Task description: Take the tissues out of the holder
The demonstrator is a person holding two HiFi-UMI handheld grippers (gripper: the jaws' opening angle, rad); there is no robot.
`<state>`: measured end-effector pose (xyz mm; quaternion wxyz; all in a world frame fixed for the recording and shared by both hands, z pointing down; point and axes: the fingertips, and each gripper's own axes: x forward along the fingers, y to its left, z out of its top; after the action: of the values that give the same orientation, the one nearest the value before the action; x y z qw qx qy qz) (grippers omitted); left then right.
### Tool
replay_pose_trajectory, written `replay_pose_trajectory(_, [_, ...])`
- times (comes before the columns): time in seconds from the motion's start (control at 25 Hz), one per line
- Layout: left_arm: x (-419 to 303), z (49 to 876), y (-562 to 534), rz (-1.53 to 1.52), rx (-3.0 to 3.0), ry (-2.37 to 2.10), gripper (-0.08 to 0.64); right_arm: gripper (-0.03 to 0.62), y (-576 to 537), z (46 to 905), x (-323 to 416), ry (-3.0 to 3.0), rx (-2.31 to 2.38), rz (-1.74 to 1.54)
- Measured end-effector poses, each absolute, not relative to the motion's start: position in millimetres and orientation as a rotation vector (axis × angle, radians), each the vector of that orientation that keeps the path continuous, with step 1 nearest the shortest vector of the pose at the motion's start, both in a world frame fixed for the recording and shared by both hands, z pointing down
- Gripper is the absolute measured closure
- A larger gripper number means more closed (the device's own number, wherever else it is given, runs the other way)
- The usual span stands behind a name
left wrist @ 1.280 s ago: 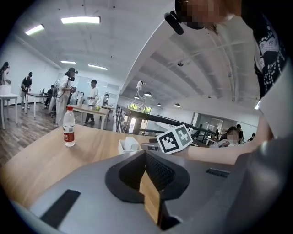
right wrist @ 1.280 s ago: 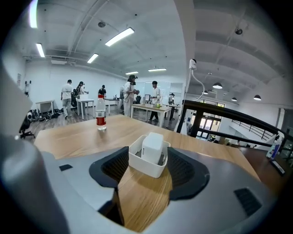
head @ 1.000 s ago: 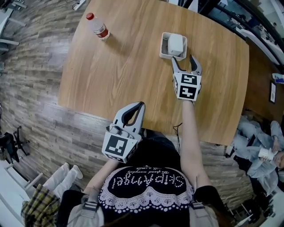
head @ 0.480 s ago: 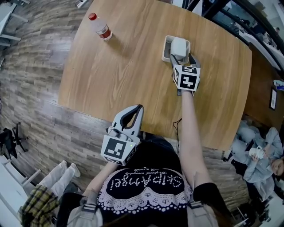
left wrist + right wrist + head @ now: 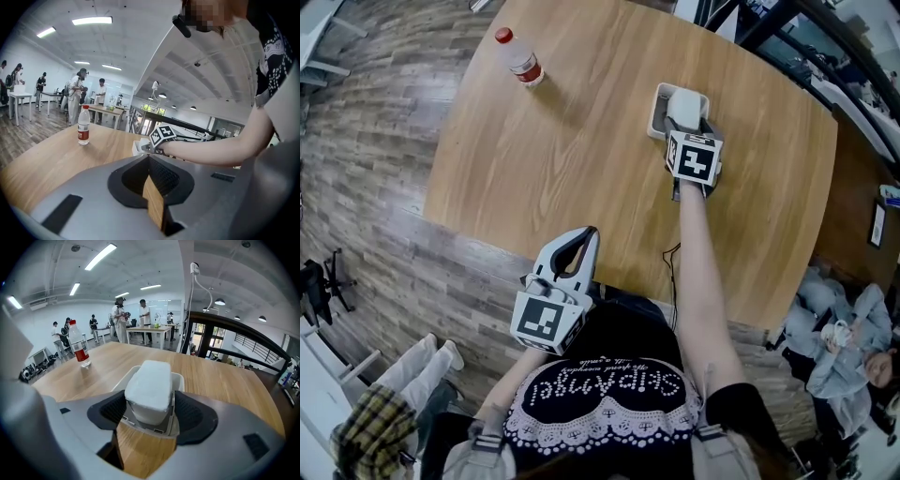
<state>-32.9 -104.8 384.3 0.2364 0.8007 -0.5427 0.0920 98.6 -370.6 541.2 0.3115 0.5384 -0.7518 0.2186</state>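
Note:
A white tissue pack [image 5: 682,105] stands upright in a white holder [image 5: 658,114] at the far right of the wooden table [image 5: 562,159]. My right gripper [image 5: 688,127] is open and reaches down over the holder's near side. In the right gripper view the tissue pack [image 5: 150,390] sits between its pads, with the holder's rim [image 5: 178,378] just behind. These jaws have just been opening a little wider, the pack between them. My left gripper [image 5: 582,240] hangs shut and empty at the table's near edge; the left gripper view shows its jaws [image 5: 152,187] closed.
A water bottle [image 5: 518,58] with a red cap and label stands at the table's far left corner. A thin cable [image 5: 675,267] hangs over the near edge. A seated person [image 5: 848,333] is to the lower right, beyond the table. Several people stand in the room behind.
My right gripper has moved forward and down from just short of the holder until its jaws sit either side of the tissue pack. The left gripper has stayed put.

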Motion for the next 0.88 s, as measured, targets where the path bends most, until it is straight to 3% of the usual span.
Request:
replay_pose_trajectory(0.52, [-36,386,-106,0.249,2.173,-1.502,0.554,0.270,-378,557,97,-1.950,1.416,0.569])
replay_pose_trajectory(0.88, [-36,385,-105,0.244,2.175,-1.502,0.554,0.308,-376,553,96,-1.978,1.382,0.510])
